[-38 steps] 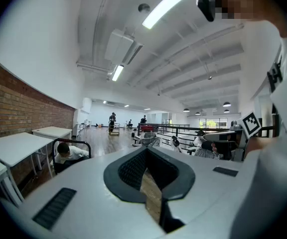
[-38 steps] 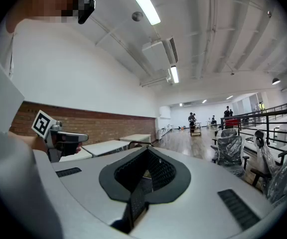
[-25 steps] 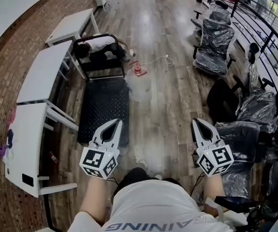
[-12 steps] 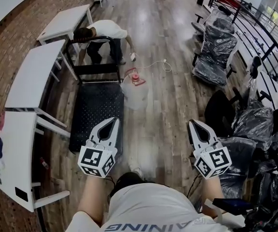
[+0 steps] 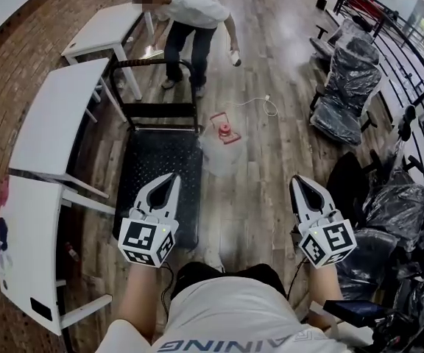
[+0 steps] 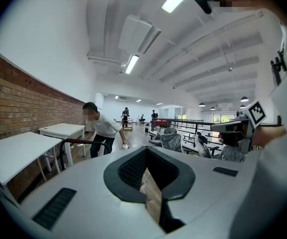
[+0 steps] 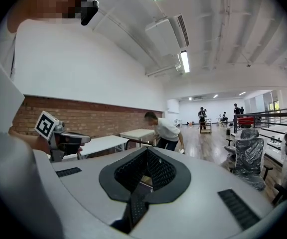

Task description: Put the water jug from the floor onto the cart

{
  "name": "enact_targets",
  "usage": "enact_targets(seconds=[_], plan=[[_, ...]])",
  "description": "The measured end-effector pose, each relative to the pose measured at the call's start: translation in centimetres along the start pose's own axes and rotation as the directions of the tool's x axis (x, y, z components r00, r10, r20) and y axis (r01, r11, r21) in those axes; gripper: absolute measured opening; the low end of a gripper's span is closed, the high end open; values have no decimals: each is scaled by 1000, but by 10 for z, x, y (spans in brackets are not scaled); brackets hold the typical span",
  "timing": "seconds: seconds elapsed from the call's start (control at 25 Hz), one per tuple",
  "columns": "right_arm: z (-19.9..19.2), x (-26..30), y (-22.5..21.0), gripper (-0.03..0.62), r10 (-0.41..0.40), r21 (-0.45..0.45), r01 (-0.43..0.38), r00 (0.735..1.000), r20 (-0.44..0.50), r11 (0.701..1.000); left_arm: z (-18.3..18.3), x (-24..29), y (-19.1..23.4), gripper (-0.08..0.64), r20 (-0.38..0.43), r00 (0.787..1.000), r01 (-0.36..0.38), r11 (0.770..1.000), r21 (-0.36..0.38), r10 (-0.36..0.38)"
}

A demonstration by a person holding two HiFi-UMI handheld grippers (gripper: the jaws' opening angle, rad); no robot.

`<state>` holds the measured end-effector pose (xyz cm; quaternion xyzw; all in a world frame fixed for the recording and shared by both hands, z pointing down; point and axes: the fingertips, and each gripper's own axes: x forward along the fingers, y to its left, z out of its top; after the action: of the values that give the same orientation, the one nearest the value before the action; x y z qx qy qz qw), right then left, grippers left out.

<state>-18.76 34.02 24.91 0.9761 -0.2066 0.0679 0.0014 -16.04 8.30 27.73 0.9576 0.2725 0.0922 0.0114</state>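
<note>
The clear water jug (image 5: 221, 153) with a red cap (image 5: 225, 131) stands on the wood floor, just right of the black cart platform (image 5: 160, 179). The cart's handle (image 5: 152, 64) rises at its far end. Both grippers are held out level in front of me, short of the jug. My left gripper (image 5: 173, 185) is over the cart's near end, jaws shut and empty. My right gripper (image 5: 299, 182) hangs over bare floor to the jug's right, also shut and empty. In the gripper views the left gripper (image 6: 146, 150) and right gripper (image 7: 145, 151) show closed tips.
A person (image 5: 191, 17) in a white shirt bends over behind the cart handle. White tables (image 5: 57, 112) line the brick wall on the left. Wrapped office chairs (image 5: 353, 87) and a railing stand on the right. A white cable (image 5: 260, 103) lies on the floor beyond the jug.
I have walked forward with both grippers held out, so cart and jug are nearer. The person who crouched at the cart handle has risen and now stands bent behind it.
</note>
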Motion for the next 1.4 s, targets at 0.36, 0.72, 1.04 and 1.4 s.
enact_targets(seconds=[0.36,0.72,1.04,1.4], plan=[[8,68,6,4,59,-21,-59,998,-19,998,-3,21,38,2,4,1000,-15,999,-28,15],[14,136,-15,3,133,-23,-133,991,-3,991,4,62,63,2,4,998,-58,998,-30,58],[23,229,-62,4,244,-20,-245,970,-16,969,20,126,98,2,0,984,-179,982,-61,180],[16,343,-98,4,423,-19,-425,904,-66,905,22,186,135,2,-33,928,-372,923,-103,371]])
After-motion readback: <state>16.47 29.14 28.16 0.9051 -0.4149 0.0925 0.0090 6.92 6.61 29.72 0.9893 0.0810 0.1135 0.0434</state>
